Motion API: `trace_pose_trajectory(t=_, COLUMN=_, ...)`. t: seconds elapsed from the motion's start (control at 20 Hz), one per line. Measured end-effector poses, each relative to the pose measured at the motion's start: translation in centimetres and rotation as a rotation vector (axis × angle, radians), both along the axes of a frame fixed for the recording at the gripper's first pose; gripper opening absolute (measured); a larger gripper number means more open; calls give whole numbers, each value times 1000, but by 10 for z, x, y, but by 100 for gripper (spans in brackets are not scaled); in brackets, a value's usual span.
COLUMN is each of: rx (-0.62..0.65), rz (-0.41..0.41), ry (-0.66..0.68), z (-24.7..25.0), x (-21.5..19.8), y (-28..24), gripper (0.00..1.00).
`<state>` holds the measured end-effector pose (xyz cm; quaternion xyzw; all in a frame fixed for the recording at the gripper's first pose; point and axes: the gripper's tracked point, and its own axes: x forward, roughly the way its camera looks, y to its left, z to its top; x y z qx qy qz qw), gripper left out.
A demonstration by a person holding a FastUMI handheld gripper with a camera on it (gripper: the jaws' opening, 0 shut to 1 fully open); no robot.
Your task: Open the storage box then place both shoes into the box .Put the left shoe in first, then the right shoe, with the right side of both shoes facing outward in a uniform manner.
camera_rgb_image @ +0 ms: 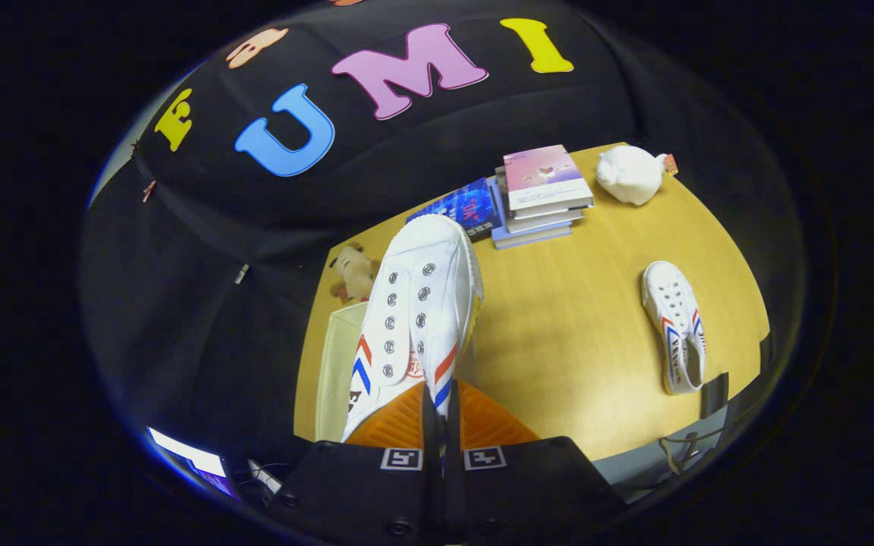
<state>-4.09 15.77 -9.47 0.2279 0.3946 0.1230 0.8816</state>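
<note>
gripper view | tool (441,425) clamped on first shoe's (422,303) collar, lifted above table (573,341) | storage box (338,364) beside, left | second shoe (676,326) waits far right | neither boxed yet

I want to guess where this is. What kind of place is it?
Probably a staged recording booth: black cloth wall, wooden table, stacked books. The gripper is shut on a white shoe.
</note>
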Motion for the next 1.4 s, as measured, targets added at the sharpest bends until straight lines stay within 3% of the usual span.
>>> trace_pose_trajectory(t=0.3, rx=3, rz=139, ry=-6, z=6, x=0, y=75, gripper=5)
trace_pose_trajectory(t=0.6, rx=-65, rz=207, ry=93, z=-52, x=8, y=120, gripper=5)
trace_pose_trajectory(t=0.9, rx=-90, rz=212, ry=196, z=-100, x=14, y=152, gripper=5)
trace_pose_trajectory(t=1.4, rx=-261, rz=210, ry=311, z=-168, x=-1, y=175, gripper=5)
